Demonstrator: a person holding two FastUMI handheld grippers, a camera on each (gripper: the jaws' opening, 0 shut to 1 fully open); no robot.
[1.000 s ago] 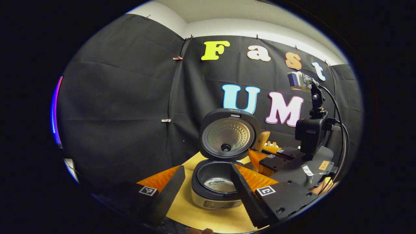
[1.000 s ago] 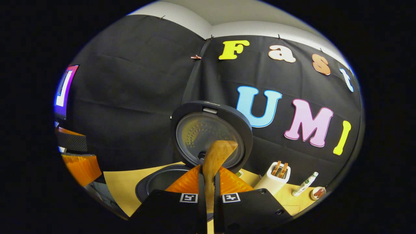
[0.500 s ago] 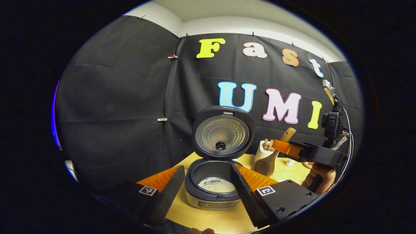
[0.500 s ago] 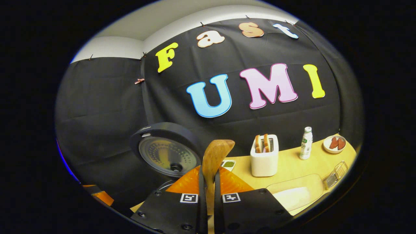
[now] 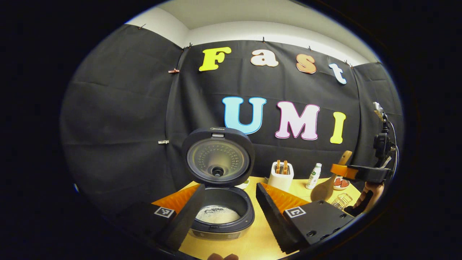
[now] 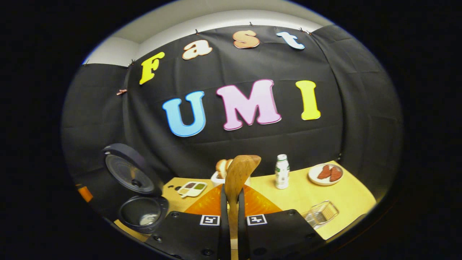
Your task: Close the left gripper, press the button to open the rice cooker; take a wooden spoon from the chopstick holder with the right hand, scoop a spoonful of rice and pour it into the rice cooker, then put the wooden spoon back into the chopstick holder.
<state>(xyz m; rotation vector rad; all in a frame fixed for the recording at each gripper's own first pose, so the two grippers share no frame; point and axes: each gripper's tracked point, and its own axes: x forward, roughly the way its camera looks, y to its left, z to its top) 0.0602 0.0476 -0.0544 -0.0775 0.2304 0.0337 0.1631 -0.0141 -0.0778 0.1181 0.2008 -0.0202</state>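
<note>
Return step: right tool clamped on wooden spoon, rice cooker open with rice in, left tool spread open; next, lower spoon into white chopstick holder on desk.

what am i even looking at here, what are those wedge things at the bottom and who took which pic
Nobody stands behind the cameras. A person holds a two-finger gripper in each hand, and a fisheye camera rides on each, looking along its fingers, the wedges you see.

The left gripper view looks over the open left gripper at the rice cooker, lid up, some rice inside. The right gripper shows at its right edge.

The right gripper view shows that gripper shut on a wooden spoon.

On the table: a white holder, a bottle, a plate, a wire basket.
</note>
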